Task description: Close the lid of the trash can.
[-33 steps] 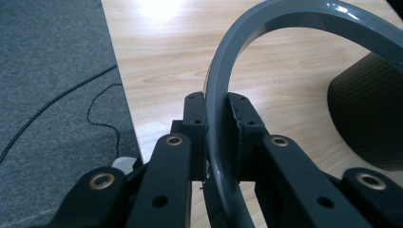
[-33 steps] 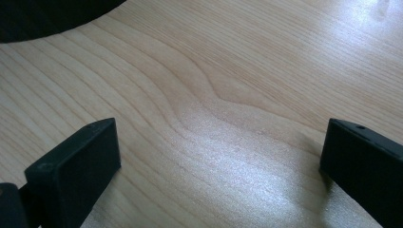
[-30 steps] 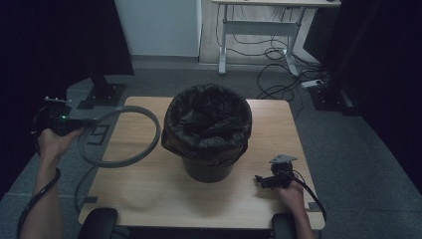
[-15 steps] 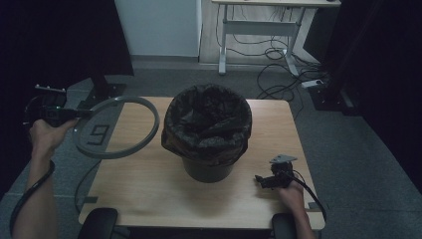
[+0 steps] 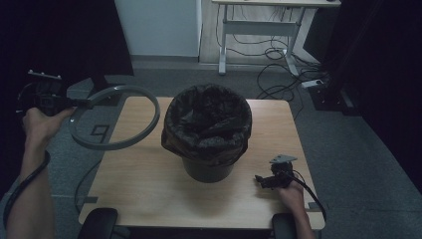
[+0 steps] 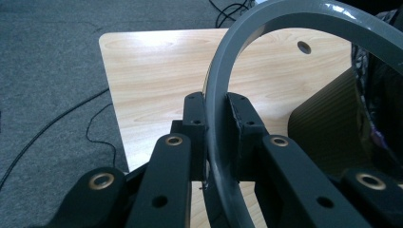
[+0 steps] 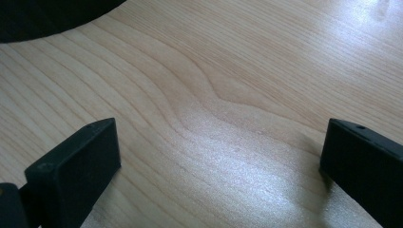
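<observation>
A smooth grey plastic ring (image 5: 115, 119), likely a bin's rim hoop, is pinched in the left claw (image 6: 216, 123) above the pale wooden worktop's (image 5: 149, 179) left edge, beside the black-bagged round bin (image 5: 208, 132). The right claw (image 7: 218, 161) rests spread wide on bare wood.

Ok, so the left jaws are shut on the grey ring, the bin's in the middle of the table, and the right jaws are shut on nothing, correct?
Not quite. The right gripper is open: the right gripper view shows its jaws set wide apart over bare table. The rest holds: the left gripper is shut on the grey ring, and the bin stands mid-table.
</observation>
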The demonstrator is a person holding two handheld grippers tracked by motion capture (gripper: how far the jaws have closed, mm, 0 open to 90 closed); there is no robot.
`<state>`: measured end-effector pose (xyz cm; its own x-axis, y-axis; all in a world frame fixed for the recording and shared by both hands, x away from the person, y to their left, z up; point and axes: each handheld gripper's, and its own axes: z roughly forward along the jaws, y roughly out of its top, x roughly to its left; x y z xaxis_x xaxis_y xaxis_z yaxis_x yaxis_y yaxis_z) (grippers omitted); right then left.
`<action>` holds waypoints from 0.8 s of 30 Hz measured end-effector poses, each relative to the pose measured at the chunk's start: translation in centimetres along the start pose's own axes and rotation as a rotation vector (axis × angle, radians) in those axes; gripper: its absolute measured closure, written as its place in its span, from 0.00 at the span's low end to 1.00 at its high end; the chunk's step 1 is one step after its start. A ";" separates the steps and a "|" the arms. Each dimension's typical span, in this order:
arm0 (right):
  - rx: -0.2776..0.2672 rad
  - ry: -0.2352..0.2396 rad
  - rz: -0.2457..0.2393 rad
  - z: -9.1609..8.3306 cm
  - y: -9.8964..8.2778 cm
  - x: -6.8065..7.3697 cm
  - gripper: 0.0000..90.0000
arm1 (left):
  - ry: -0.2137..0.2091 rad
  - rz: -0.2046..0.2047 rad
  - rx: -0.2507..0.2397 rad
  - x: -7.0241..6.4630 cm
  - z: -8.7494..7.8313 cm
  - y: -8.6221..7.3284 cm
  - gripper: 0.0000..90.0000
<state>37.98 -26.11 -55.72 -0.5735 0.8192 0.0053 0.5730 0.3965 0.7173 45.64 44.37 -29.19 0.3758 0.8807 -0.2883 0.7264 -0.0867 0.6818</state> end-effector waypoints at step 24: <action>0.000 0.000 0.000 0.0 0.0 0.0 0.00 | -0.087 0.086 0.010 -5.3 2.5 4.0 0.88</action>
<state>37.98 -26.11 -55.72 -0.5737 0.8190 0.0051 0.5728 0.3968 0.7173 47.98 38.15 -26.62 0.4850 0.8263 -0.2864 0.6948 -0.1652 0.7000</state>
